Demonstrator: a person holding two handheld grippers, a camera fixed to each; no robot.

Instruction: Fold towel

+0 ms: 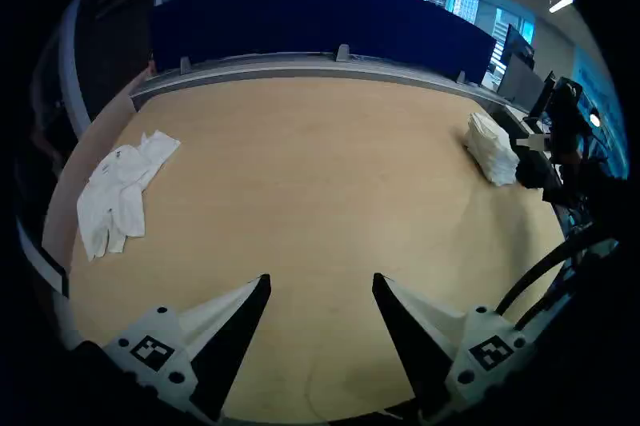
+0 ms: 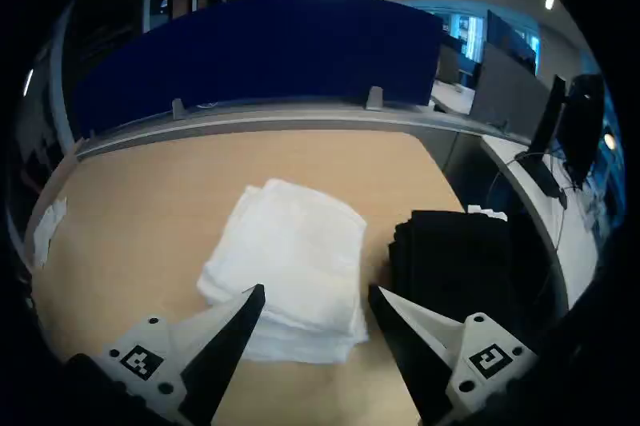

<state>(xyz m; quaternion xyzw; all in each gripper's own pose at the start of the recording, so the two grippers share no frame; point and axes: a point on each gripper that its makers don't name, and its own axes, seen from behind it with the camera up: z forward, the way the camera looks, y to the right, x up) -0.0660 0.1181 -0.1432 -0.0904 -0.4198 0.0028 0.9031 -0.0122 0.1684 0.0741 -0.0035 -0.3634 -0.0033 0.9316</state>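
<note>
Left gripper view: your left gripper point(image 1: 320, 276) and right gripper point(image 2: 315, 288) stand spread; towel point(image 1: 120, 194), far left of the fingers, looks limp, light; pinch its corner.

The left gripper point(image 1: 320, 277) and the right gripper point(image 2: 314, 288) look alike, each with two tapering, pointed fingers point(image 1: 232, 330), white on the outer side and black on the inner face, rising from white blocks that carry a square black-and-white marker point(image 1: 152, 352) and small dark screw holes.
</note>
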